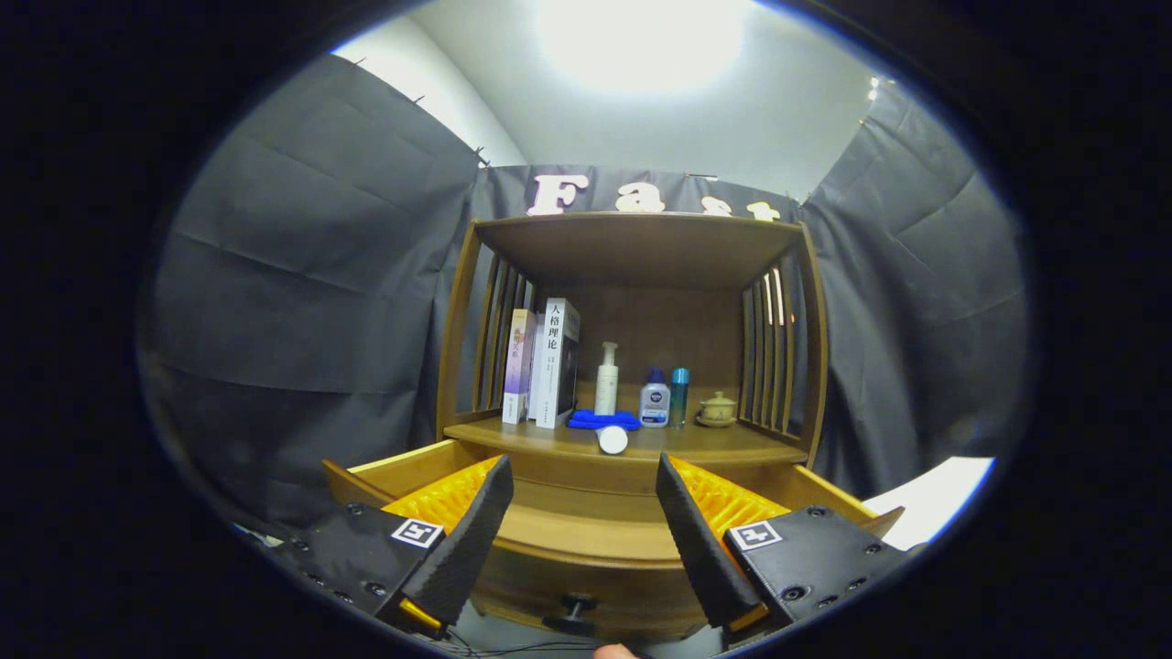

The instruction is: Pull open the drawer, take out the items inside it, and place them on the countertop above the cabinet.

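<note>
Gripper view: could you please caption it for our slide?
Open gripper hovers above the pulled-out drawer, facing the countertop.

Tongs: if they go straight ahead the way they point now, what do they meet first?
Probably the white round item at the countertop edge, lying just beyond the open tongs, with the blue cloth and bottles behind it. Depth is unclear; the open drawer lies below that line.
</note>
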{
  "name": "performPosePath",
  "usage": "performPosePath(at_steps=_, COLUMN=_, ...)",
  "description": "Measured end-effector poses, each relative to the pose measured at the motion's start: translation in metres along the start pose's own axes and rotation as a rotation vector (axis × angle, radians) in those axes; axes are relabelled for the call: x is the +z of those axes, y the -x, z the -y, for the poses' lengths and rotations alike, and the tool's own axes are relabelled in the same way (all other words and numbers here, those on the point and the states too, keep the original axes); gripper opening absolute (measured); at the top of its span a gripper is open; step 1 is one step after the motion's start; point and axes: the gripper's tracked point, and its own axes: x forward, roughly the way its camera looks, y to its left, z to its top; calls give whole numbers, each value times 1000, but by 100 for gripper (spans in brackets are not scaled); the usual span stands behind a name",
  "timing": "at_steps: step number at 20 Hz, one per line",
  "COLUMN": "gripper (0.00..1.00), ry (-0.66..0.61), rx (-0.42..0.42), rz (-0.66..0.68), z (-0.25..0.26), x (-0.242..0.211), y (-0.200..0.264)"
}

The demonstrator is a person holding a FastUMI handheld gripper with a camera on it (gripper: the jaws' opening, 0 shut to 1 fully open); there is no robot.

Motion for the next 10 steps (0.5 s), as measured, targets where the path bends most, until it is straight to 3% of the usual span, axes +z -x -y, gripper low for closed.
performPosePath(at_steps=10, gripper=98, ry=-32, rx=-34, rz=-192, z=10, x=-87, y=19)
